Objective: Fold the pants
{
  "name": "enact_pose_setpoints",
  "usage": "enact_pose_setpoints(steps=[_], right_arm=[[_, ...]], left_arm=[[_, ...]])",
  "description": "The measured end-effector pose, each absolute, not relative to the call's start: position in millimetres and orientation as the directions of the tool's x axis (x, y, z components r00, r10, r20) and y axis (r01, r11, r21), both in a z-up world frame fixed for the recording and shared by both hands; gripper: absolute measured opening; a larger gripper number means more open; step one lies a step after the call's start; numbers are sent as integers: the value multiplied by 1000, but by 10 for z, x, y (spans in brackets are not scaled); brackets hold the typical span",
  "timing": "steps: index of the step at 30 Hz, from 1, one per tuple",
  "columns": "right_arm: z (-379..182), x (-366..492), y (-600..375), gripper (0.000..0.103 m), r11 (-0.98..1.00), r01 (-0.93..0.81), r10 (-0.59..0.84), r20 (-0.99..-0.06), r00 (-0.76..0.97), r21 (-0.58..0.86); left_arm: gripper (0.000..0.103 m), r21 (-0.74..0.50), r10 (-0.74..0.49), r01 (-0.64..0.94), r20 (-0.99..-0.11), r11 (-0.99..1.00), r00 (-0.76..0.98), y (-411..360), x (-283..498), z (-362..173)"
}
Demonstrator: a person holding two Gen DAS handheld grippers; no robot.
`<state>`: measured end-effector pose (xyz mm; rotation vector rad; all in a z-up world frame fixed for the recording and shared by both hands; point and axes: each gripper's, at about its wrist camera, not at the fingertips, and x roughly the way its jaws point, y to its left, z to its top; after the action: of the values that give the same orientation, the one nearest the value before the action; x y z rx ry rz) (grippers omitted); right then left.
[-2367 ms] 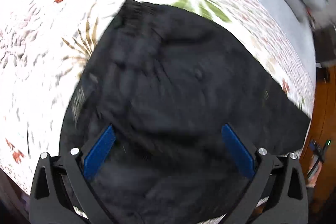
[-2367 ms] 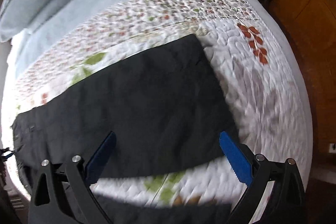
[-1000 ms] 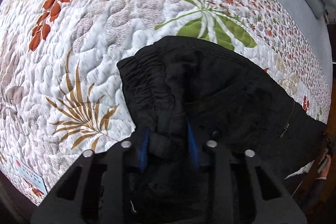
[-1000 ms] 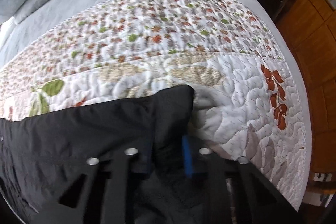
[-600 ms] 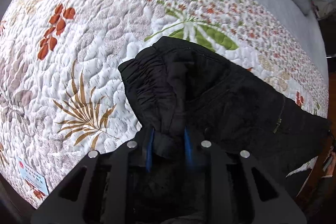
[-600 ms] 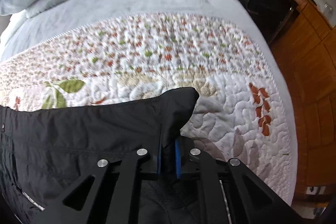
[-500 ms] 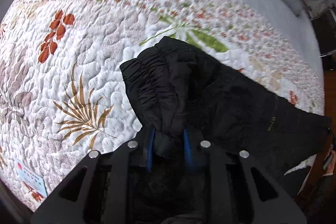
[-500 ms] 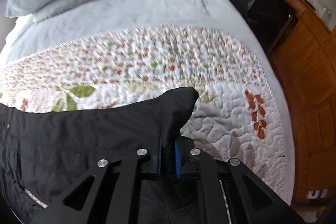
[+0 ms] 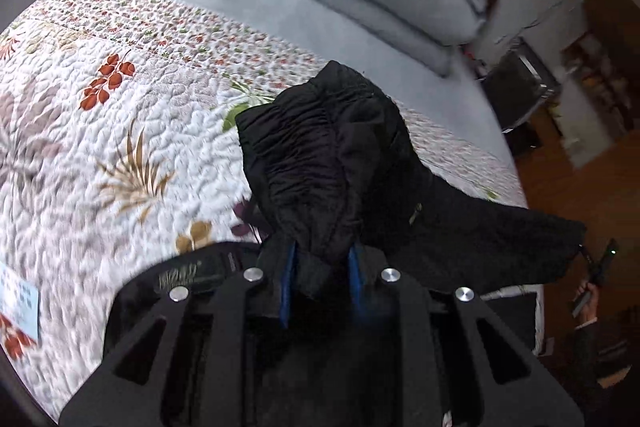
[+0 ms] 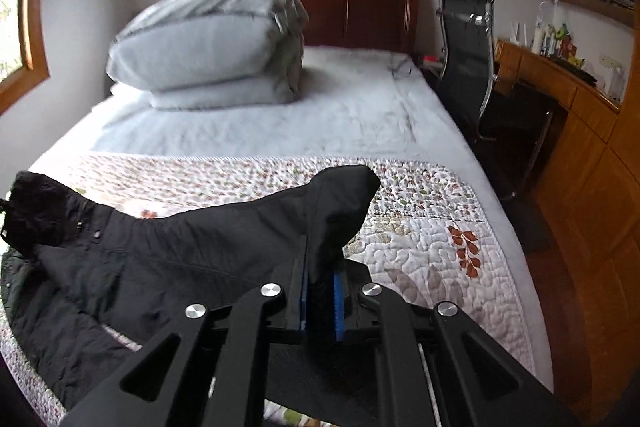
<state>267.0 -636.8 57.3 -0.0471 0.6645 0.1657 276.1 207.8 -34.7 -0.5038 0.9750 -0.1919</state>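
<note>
Black pants (image 9: 340,163) hang lifted over a floral quilt (image 9: 120,131) on a bed. My left gripper (image 9: 322,267) is shut on the gathered elastic waistband end, which bunches up between the blue pads. My right gripper (image 10: 320,287) is shut on the leg-hem end of the pants (image 10: 200,251), whose corner sticks up above the jaws. The cloth stretches between the two grippers and sags toward the quilt (image 10: 420,239). The lower layer of the pants is hidden behind the gripper bodies.
A folded grey duvet (image 10: 212,43) lies at the head of the bed on a pale blue sheet (image 10: 352,115). A black office chair (image 10: 468,59) and a wooden desk (image 10: 560,79) stand at the right. Wooden floor shows beyond the bed edge (image 9: 580,195).
Both grippers closed on the pants ends and have since raised them off the quilt. The views now tilt up, showing the pillow end and the room.
</note>
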Motion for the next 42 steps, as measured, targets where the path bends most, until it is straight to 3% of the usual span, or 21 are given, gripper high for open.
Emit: enact_pose_setpoints(steps=[11,16,37,39,42], right_arm=[[442,1563,-6793,9,991,-80,124,-534,836,105],[263,1182,-6911,9,987,-45,122,-533,837,156],[-683,171,-7142,9,941,119,123,-646,754,318],[-779,141,-7158,9,936,133,124,-658,743,327],[-887,114,-7147,10,933,142,130,-676,725,332]], left_arm=[[21,-595,-450,-24,-633,803,630,2235,1633,-532],[22,-604,-452,-43,-640,796,621,2304,1358,-727],[28,-603,-412,-116,-660,789,628,2590,768,-1145],[31,-599,-392,-138,-663,789,638,2655,672,-1123],[57,-572,-343,-173,-678,802,651,2703,464,-1045]])
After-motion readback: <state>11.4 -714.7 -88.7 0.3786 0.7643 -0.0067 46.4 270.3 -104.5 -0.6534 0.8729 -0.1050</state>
